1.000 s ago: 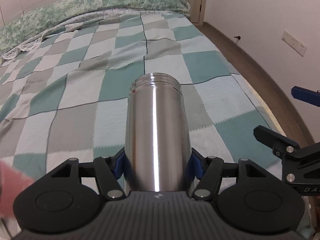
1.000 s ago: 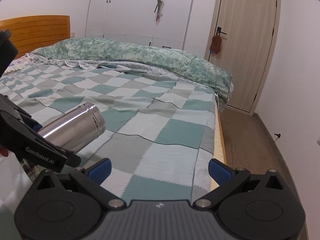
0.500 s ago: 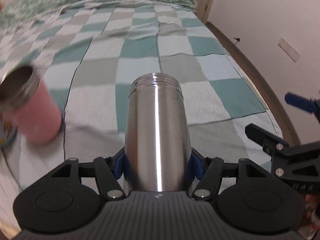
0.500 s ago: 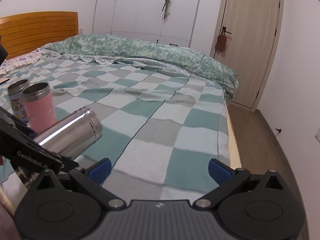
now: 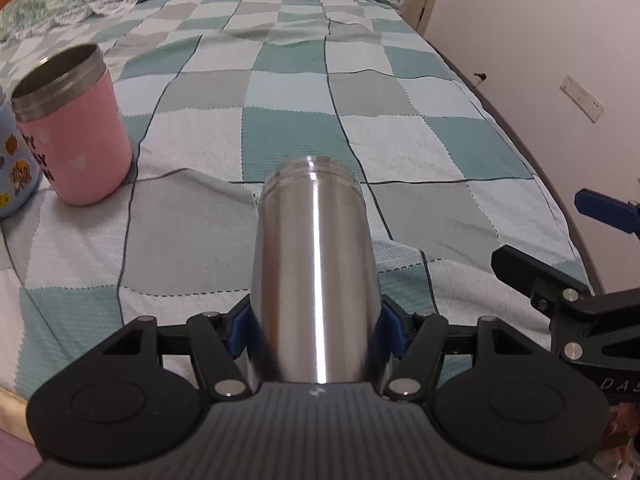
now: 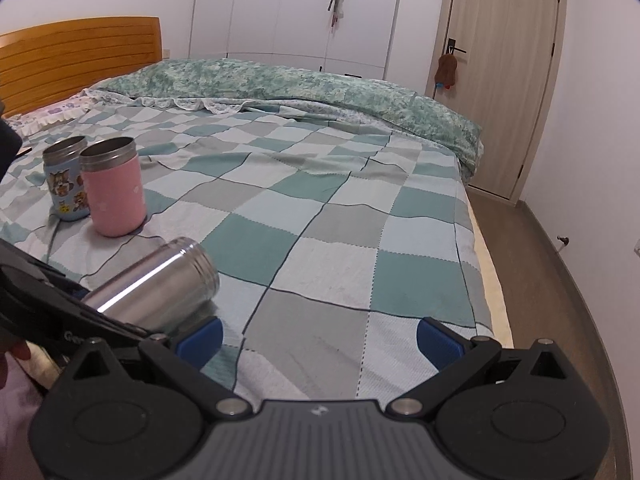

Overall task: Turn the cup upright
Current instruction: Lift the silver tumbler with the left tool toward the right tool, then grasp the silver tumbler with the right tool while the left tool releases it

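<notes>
Bed: teal, grey and white checked blanket (image 6: 328,240) spread over it.
Right gripper (image 6: 318,338): blue-padded fingers spread wide, nothing between them.
Left gripper (image 5: 316,330): clamped on the cup's base end.
Cup: shiny stainless-steel cylindrical cup (image 5: 316,280), tilted with threaded mouth pointing away, over the blanket's near edge.
Neighbours: pink metal-rimmed tumbler (image 6: 114,188) and blue cartoon-print tumbler (image 6: 66,180), upright, side by side.

Steel cup (image 5: 316,264): polished, glossy metal. Pink cup (image 5: 76,136): matt coat, metal rim. Blanket (image 6: 320,216): woven cloth, rough. Headboard (image 6: 80,56): wood.
</notes>
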`<control>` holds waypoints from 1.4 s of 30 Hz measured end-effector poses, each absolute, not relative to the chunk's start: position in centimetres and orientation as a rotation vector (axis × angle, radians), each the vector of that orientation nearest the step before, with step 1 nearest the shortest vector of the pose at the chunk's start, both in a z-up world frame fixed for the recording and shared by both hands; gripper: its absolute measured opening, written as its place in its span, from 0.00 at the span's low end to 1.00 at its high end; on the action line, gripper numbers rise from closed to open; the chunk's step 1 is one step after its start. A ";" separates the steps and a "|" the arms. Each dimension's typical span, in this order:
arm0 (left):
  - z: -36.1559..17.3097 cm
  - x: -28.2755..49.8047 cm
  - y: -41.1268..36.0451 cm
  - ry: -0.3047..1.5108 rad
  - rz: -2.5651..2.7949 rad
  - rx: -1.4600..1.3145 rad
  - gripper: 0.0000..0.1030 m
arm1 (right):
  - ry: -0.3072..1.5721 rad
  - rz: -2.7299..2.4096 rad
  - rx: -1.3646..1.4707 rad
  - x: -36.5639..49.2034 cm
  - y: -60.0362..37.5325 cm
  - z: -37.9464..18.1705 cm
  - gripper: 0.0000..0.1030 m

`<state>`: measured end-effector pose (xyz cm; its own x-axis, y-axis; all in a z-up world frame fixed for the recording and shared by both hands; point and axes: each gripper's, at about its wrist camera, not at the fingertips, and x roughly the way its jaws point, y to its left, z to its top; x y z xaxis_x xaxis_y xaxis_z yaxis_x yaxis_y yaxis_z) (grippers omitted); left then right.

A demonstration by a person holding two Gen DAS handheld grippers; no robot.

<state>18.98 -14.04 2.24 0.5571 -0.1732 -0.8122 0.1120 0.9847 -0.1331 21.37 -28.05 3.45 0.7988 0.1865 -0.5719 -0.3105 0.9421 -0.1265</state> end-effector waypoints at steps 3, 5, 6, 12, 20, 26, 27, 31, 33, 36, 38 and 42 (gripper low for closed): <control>3.4 18.1 -13.3 0.917 -0.176 -0.038 1.00 | 0.581 0.265 -0.222 20.9 -28.0 3.7 1.00; 4.5 17.3 -12.3 0.872 -0.178 -0.020 1.00 | 0.565 0.268 -0.220 20.4 -27.9 4.3 1.00; 5.0 17.1 -11.7 0.862 -0.194 -0.019 1.00 | 0.554 0.270 -0.223 20.0 -27.9 4.7 1.00; 7.8 15.7 -7.1 0.763 -0.213 0.041 1.00 | 0.510 0.294 -0.229 18.2 -26.6 6.8 1.00; 6.7 14.3 -0.8 0.699 -0.202 0.229 1.00 | 0.558 0.306 -0.192 18.3 -22.0 6.3 1.00; 4.8 14.0 3.1 0.663 -0.242 0.296 1.00 | 0.656 0.271 -0.164 20.8 -17.8 5.0 1.00; 4.6 14.2 3.8 0.661 -0.252 0.281 1.00 | 0.677 0.263 -0.156 21.5 -17.1 4.8 1.00; 4.0 15.3 6.1 0.657 -0.279 0.243 1.00 | 0.752 0.215 -0.143 23.8 -15.0 3.5 1.00; 3.7 15.8 6.9 0.653 -0.298 0.231 1.00 | 0.787 0.195 -0.140 24.8 -14.1 2.9 1.00; 3.4 16.7 7.9 0.644 -0.333 0.192 1.00 | 0.828 0.156 -0.148 26.0 -13.3 2.3 1.00; 3.1 17.3 8.0 0.646 -0.349 0.178 1.00 | 0.857 0.135 -0.148 26.8 -13.0 2.0 1.00; 2.6 18.0 7.5 0.642 -0.387 0.171 1.00 | 0.894 0.108 -0.152 28.0 -12.4 1.5 1.00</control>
